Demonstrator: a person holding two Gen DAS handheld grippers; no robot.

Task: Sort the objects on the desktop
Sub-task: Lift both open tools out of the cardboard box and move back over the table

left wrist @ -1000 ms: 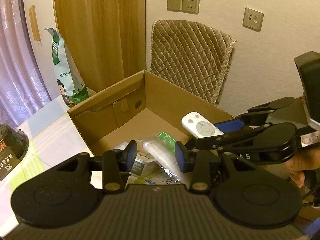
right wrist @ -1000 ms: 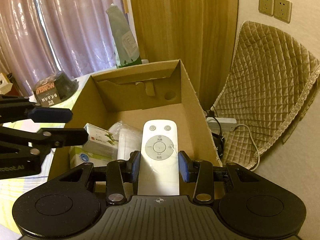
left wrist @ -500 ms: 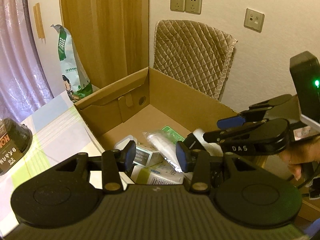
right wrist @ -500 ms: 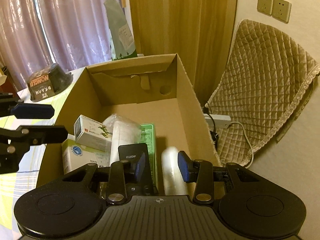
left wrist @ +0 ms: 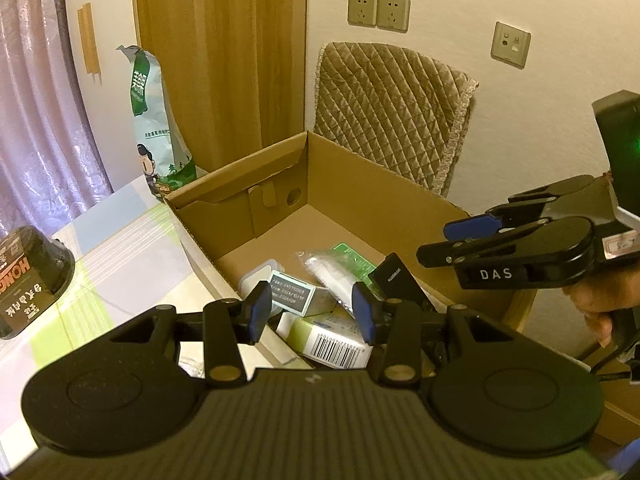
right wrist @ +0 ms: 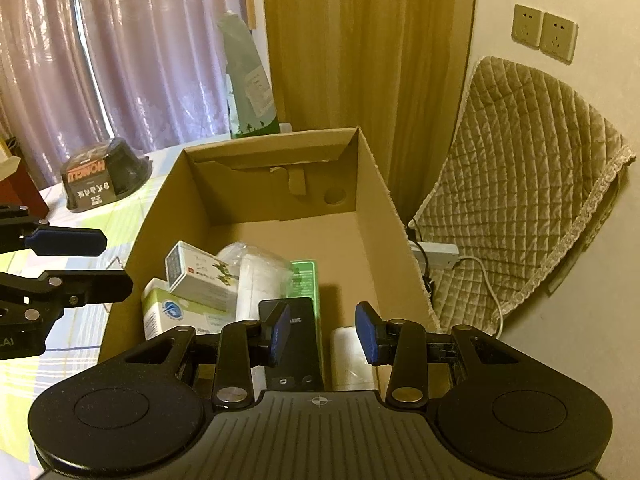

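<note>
An open cardboard box holds a white carton, a green-and-white carton, a bagged white roll, a green packet, a black phone and a white remote. My right gripper hangs open above the phone and the remote, touching neither. My left gripper is open too, empty, over the near left rim of the box. The left wrist view shows the right gripper at the box's right side and the phone leaning there.
On the checked tablecloth left of the box sits a black lidded bowl. A tall green-and-white bag stands behind the box. A quilted chair cover and a power strip lie to the right, off the table.
My right gripper has opened and let go of the white remote, which now lies in the box beside the phone. Both grippers have drawn back a little from the box.
</note>
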